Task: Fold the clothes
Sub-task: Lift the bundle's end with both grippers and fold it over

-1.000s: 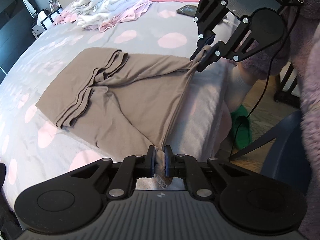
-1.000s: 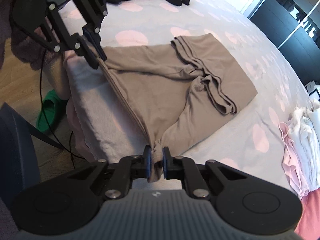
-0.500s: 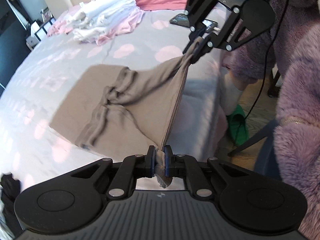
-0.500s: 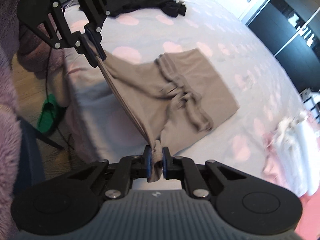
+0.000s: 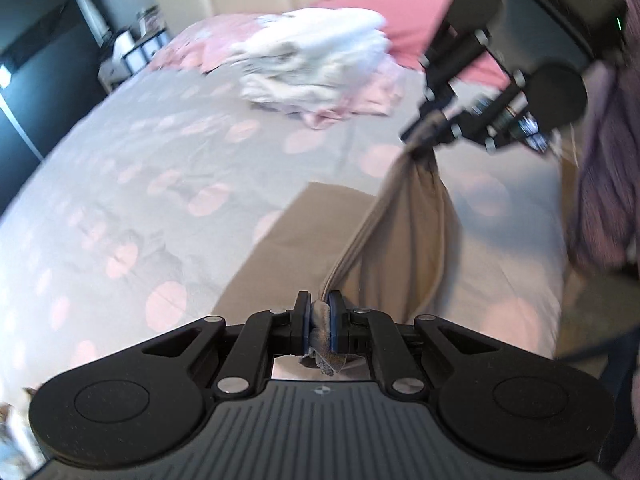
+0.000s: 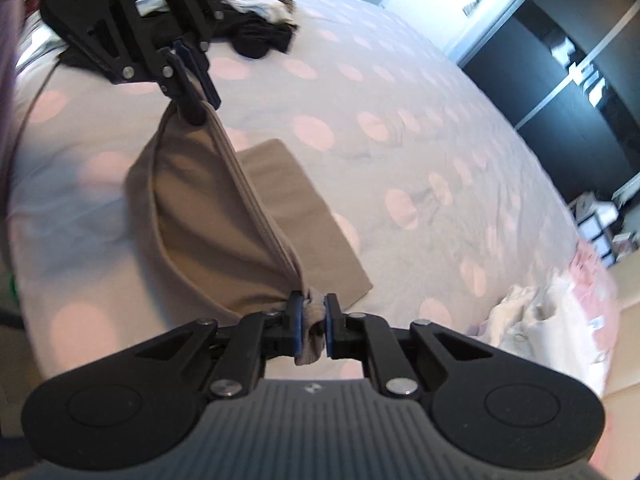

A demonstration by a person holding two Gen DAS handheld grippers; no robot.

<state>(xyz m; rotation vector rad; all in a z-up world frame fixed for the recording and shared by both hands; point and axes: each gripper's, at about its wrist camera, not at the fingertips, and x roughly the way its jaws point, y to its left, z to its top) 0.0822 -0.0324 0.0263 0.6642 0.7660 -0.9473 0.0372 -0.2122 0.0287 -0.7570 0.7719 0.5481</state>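
I have both tongs clamped on the same taupe garment [image 5: 404, 240]: my left gripper [image 5: 319, 322] has its fingers nearly together with a bunched wad of cloth pinched between them, and my right gripper [image 6: 308, 322] is closed just as tightly on the opposite corner of that edge. The hem runs taut as a straight ridge from one set of tongs to the other, raised off the bed [image 5: 160, 184], while the rest of the cloth hangs down from that line and ends in a flat panel lying on the spotted cover just beyond and below the fingers. My reading is that this piece is mid-fold: one edge is lifted and stretched, the lower layer rests flat, and the raised edge has yet to be laid down and released. How many folds this piece already holds I can't tell. Well ahead of the left tongs a pile of white and pink clothes [image 5: 320, 60] sits on the bed, looking stacked though blurred; far beyond the right tongs lies a dark heap of garments [image 6: 260, 36], loose and unfolded by the look of it. I can read no brand, label or writing anywhere; a small mark on each gripper body is too small to make out.
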